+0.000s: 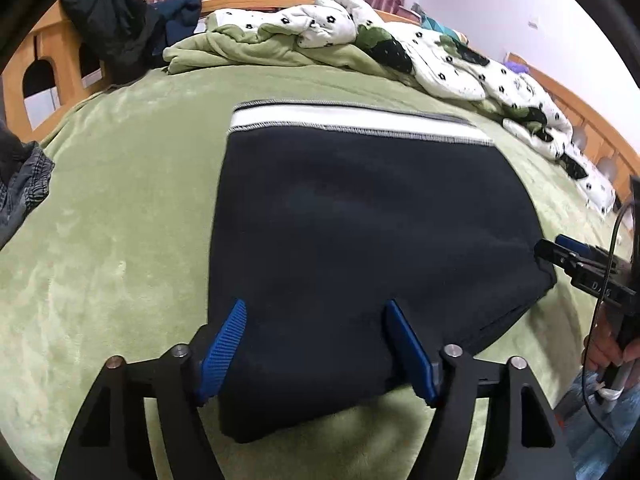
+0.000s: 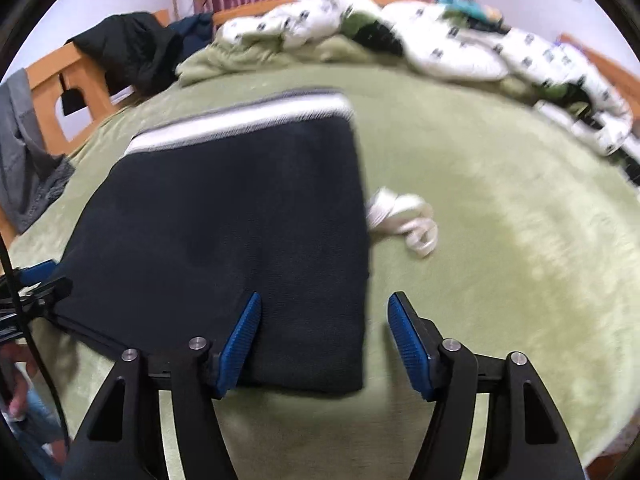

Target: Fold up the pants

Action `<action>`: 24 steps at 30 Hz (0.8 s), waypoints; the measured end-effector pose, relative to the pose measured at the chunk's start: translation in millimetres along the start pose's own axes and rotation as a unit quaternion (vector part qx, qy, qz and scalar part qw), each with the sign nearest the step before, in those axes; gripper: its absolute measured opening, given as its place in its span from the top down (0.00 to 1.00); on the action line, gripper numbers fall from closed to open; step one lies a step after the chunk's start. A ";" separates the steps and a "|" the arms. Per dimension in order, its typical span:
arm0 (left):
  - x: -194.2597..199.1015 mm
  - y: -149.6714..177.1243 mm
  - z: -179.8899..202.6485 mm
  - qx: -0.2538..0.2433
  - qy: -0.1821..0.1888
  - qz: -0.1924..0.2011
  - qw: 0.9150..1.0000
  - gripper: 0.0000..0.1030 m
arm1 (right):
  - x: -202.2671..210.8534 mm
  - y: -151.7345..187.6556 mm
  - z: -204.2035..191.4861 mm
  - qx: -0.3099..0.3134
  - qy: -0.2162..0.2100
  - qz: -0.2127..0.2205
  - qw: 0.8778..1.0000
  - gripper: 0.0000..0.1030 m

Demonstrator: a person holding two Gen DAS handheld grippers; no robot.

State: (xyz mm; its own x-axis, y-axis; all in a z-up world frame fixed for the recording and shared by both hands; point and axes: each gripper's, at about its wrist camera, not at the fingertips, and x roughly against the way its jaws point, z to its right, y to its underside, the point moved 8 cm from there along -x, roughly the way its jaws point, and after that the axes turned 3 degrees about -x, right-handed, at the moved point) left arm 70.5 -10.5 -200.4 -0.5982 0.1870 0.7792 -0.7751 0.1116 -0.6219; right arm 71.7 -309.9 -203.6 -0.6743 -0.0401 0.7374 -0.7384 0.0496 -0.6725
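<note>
The dark navy pants lie folded into a compact rectangle on the green bed, with a white and grey band along the far edge. My left gripper is open, its blue pads over the near left part of the fold. My right gripper is open over the near right corner of the pants. The right gripper also shows at the right edge of the left wrist view. The left gripper's tip shows at the left edge of the right wrist view.
A green blanket covers the bed. A white, black-dotted quilt is bunched along the far and right sides. A white drawstring lies right of the pants. Dark clothes hang on the wooden frame; grey jeans lie at left.
</note>
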 end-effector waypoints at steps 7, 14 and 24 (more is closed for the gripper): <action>26.7 -21.0 -10.4 0.015 -0.020 0.032 0.999 0.42 | 25.4 -38.9 10.5 -0.064 -0.042 0.046 0.996 0.37; 76.5 -69.3 -8.0 0.052 -0.005 0.029 0.998 0.57 | 36.7 -53.6 -7.3 -0.042 -0.094 0.019 0.995 0.38; 40.0 -123.6 -1.3 -0.017 -0.028 0.050 0.998 0.54 | 0.1 -92.0 -27.5 0.008 -0.056 -0.008 0.998 0.41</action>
State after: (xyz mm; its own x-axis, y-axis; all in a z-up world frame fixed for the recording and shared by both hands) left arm 142.6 -15.6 -92.4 -0.6838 0.1435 0.7154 -0.7039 0.1283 -0.6986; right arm 139.8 -286.9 -139.9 -0.6582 -0.1519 0.7373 -0.7490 0.0330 -0.6618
